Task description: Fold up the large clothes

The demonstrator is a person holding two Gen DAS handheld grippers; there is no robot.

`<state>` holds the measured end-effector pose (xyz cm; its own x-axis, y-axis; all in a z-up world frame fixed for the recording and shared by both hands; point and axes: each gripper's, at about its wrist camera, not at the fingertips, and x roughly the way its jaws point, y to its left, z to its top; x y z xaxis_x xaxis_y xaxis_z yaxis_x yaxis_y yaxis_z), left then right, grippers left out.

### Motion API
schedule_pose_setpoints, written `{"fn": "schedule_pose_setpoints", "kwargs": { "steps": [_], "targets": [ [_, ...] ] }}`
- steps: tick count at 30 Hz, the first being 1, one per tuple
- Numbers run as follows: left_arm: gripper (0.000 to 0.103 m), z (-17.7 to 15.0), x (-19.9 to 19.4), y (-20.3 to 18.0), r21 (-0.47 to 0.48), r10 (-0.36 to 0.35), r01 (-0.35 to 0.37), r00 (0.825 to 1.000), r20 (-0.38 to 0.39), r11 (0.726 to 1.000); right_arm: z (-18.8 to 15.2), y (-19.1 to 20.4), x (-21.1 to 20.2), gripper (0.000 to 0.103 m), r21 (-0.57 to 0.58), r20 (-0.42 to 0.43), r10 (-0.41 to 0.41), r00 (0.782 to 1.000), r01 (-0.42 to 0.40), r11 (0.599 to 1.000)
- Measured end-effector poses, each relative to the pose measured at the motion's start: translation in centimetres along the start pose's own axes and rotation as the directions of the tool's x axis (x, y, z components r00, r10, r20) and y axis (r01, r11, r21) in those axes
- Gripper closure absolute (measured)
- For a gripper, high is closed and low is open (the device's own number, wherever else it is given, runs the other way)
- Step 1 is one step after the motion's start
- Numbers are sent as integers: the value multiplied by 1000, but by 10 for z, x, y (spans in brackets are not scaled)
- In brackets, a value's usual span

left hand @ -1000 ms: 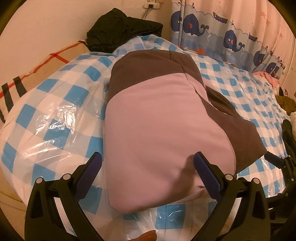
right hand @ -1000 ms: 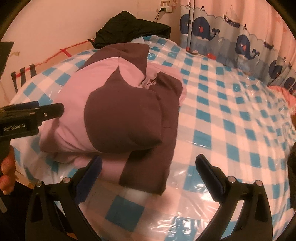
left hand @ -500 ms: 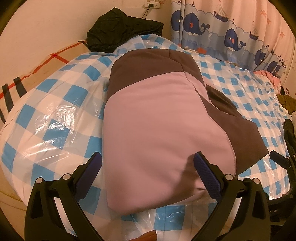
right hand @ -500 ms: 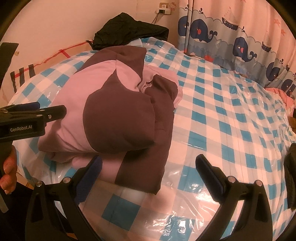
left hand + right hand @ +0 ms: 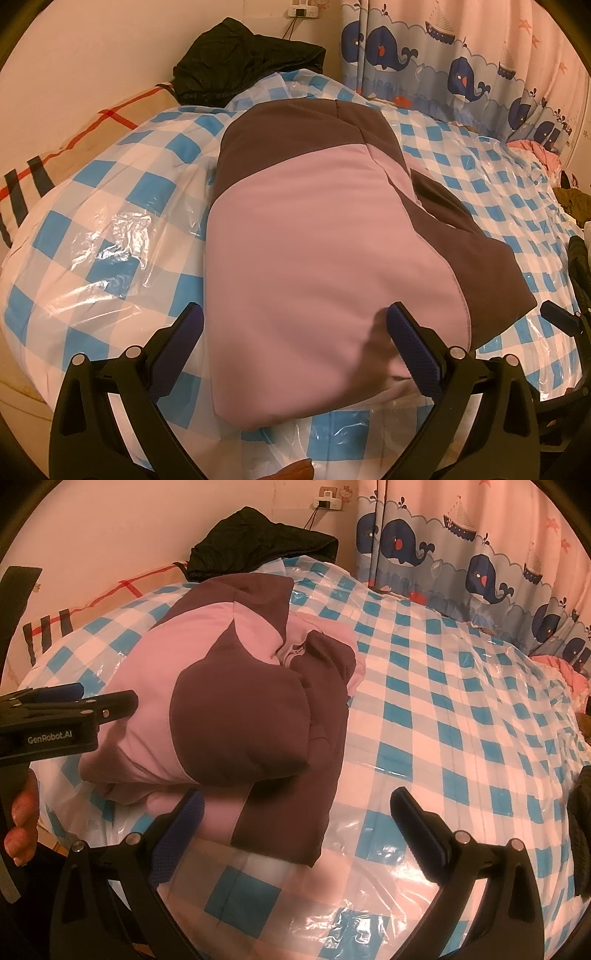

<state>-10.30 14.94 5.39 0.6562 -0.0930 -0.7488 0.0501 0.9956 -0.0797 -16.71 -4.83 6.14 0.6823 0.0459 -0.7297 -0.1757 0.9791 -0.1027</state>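
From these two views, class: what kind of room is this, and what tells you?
Probably a bedroom: a bed under a blue-checked, plastic-covered quilt, a whale-print curtain and a pink-and-brown garment lying folded on it.

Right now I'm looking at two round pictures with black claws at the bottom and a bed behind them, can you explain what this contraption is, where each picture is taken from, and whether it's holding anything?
There is no robot here. A person holds a hand-held two-finger gripper in each hand, and each one carries a wide-angle camera looking forward along its fingers, hence the round pictures. One picture comes from the left gripper, the other from the right gripper. In the right one you also see the left tool from the side, with the person's hand below it. On the bed, which is covered in blue-and-white checked clear plastic sheeting, lies a folded pink and dark brown padded jacket. A crumpled black garment sits by the wall, near the whale-print curtain. Both grippers are open and hold nothing.
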Motion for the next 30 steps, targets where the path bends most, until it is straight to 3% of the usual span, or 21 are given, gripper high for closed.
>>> {"fn": "schedule_pose_setpoints", "kwargs": {
  "steps": [17, 24, 30],
  "targets": [
    [8, 4, 3, 1, 5, -5, 5, 1000, 3, 1000, 0, 1, 0, 6, 1, -2, 1, 1000, -1, 1000],
    [8, 5, 0, -8, 32, 37, -37, 999, 11, 999, 0, 0, 1, 6, 3, -4, 0, 1000, 0, 1000],
    [8, 5, -4, -3, 3, -34, 34, 999, 8, 999, -3, -1, 1, 6, 4, -3, 4, 1000, -4, 1000]
  ]
}}
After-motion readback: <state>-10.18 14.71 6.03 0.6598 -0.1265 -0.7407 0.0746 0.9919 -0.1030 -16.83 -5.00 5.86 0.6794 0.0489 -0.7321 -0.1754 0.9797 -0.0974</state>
